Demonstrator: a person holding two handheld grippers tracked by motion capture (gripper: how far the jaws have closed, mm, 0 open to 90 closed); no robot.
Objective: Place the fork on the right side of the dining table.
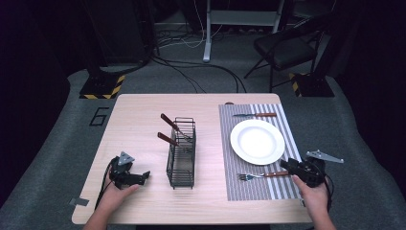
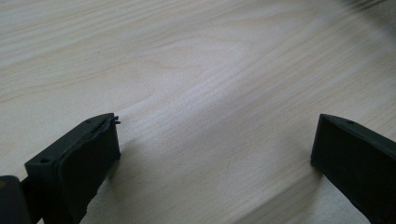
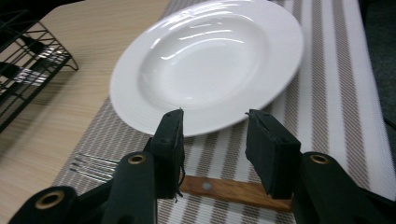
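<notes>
Just right gripper [image 3: 215, 128] jaws apart astride fork [image 3: 224, 189] handle

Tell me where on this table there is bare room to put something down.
The bare wood left of the rack, from the far edge down to the left gripper, is the widest patch. A narrow strip runs between rack and mat. The mat is crowded: knife, plate, fork, and the right gripper by the fork's handle.
</notes>
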